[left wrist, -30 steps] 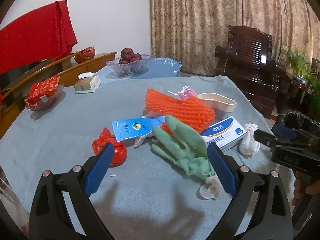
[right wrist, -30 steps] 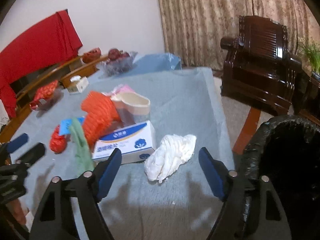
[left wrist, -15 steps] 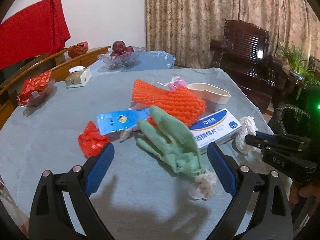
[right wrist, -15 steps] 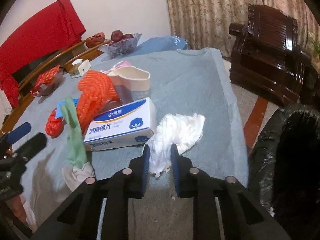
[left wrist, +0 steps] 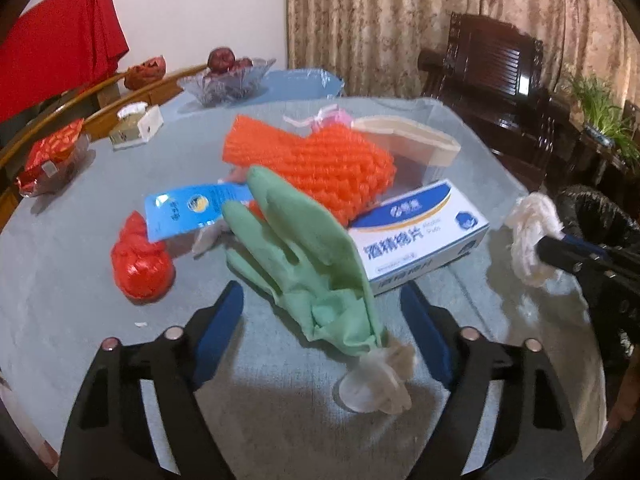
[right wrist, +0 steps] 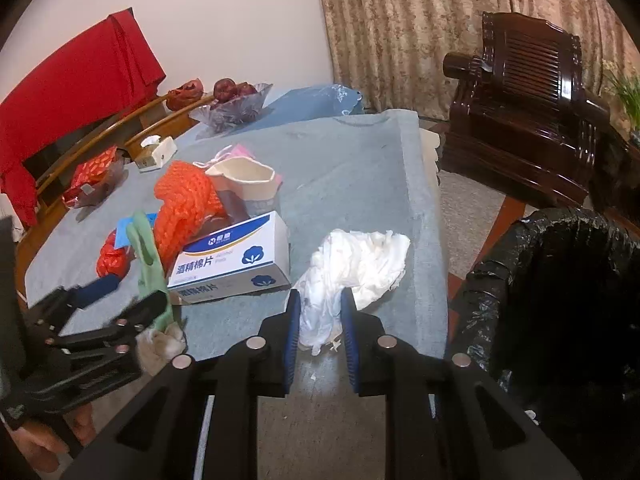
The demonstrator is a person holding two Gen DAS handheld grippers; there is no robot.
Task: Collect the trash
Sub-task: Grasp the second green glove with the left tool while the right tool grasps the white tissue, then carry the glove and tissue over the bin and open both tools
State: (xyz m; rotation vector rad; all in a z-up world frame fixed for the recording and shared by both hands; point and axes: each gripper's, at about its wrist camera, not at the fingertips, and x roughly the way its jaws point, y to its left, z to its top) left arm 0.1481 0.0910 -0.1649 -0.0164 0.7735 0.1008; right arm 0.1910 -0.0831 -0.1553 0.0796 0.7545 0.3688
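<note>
Two grippers, two risks. Right gripper (right wrist: 319,322) is clamped narrow on the near tail of the white tissue wad (right wrist: 356,264); most of the wad hangs loose beyond the pads, resting on the grey tablecloth (right wrist: 352,168) near its edge. Soft paper gripped by one corner could tear or slip on the swing to the black-lined bin (right wrist: 560,280), which sits just off the table to the right, so bits may drop on the floor between.

Left gripper (left wrist: 322,320) is still fairly wide, jaws have just been closing, and the cuff end of the green glove (left wrist: 304,256) lies between them, not yet pinched. Glove fingers lie against the blue-and-white box (left wrist: 420,236) and the orange foam net (left wrist: 316,168), so lifting it could drag either along. The pale crumpled bit (left wrist: 378,380) at the cuff may get left behind. A shallow bite probably catches only a fold.
</note>
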